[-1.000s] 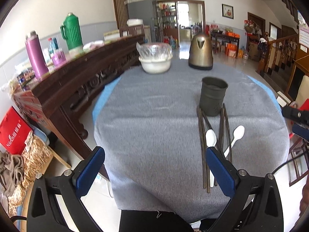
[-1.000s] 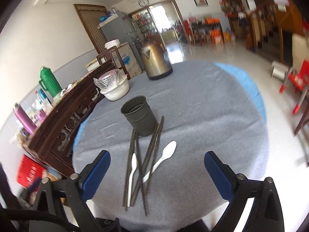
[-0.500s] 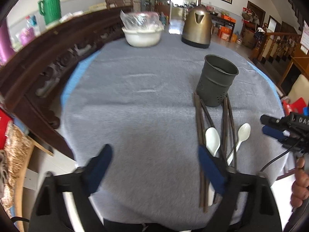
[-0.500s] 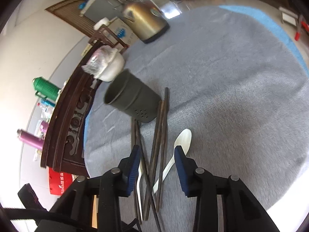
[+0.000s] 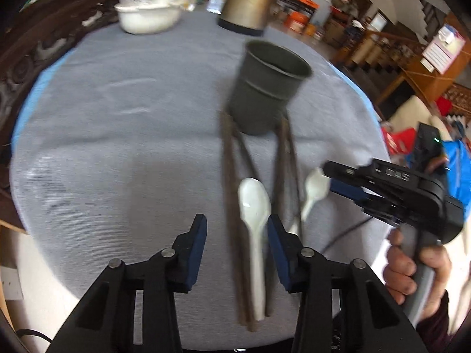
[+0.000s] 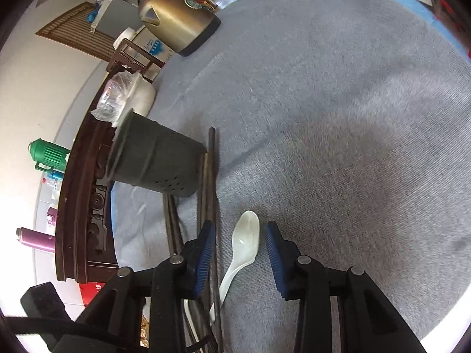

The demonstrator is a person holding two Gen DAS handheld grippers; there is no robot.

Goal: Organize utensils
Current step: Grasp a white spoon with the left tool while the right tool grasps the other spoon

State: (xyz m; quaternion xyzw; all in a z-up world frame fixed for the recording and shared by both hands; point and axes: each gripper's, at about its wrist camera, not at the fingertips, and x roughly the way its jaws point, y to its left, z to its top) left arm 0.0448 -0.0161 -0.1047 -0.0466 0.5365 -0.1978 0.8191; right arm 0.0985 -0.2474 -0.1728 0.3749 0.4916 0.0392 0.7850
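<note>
Here the right tool (image 6: 240, 253) stands partly spread at lower centre, its blue pads flanking a white spoon (image 6: 245, 238) on the grey tabletop (image 6: 338, 117), holding nothing. The left tool (image 5: 237, 244) is likewise half spread, empty, beside another spoon (image 5: 254, 206). Only the left view shows the holder (image 5: 266, 86) upright with its mouth open, and the hand (image 5: 412, 267) gripping the right handle.

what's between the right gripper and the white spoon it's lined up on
Nothing visible. The right gripper is open, with the white spoon bare on the tablecloth between its pads. The chopsticks lie just beside the left pad and could get caught too.
</note>
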